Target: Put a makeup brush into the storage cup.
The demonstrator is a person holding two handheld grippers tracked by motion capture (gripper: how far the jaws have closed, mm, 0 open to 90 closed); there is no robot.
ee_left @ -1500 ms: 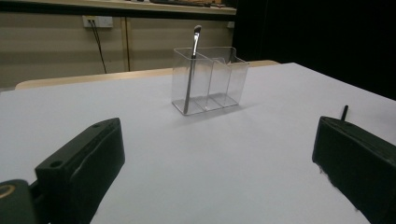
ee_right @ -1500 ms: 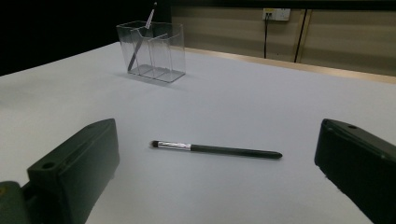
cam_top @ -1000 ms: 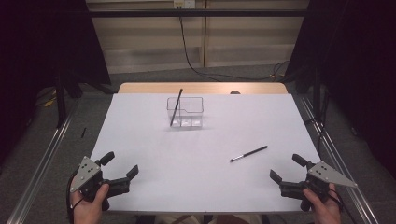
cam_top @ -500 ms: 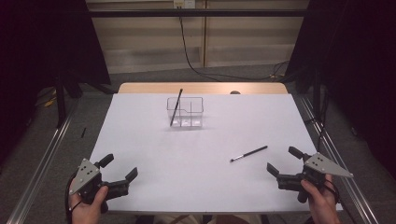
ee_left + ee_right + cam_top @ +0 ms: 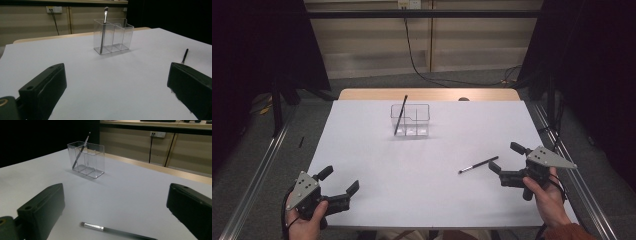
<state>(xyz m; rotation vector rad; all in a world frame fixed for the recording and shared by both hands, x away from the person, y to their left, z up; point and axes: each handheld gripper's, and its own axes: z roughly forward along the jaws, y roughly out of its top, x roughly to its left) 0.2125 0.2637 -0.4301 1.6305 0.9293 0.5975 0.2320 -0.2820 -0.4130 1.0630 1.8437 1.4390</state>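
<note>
A clear plastic organiser point(image 5: 411, 120) point(image 5: 113, 35) point(image 5: 88, 159) with three compartments stands at the back middle of the white table point(image 5: 422, 170). One thin brush point(image 5: 400, 111) point(image 5: 103, 30) point(image 5: 80, 150) leans in its left compartment. A second dark brush point(image 5: 478, 164) point(image 5: 117, 230) point(image 5: 185, 55) lies flat on the table at the right. My right gripper point(image 5: 508, 159) point(image 5: 115, 207) is open, just right of that brush, with nothing between its jaws. My left gripper point(image 5: 339, 181) point(image 5: 115, 85) is open and empty near the front left corner.
A black cable point(image 5: 417, 60) hangs down the back wall behind the table. Metal rails point(image 5: 257, 175) run along both sides of the table. A strip of bare wood point(image 5: 427, 94) shows at the table's far edge.
My right gripper has moved left and forward, closer to the lying brush. The left gripper has shifted only slightly. Both stay open.
</note>
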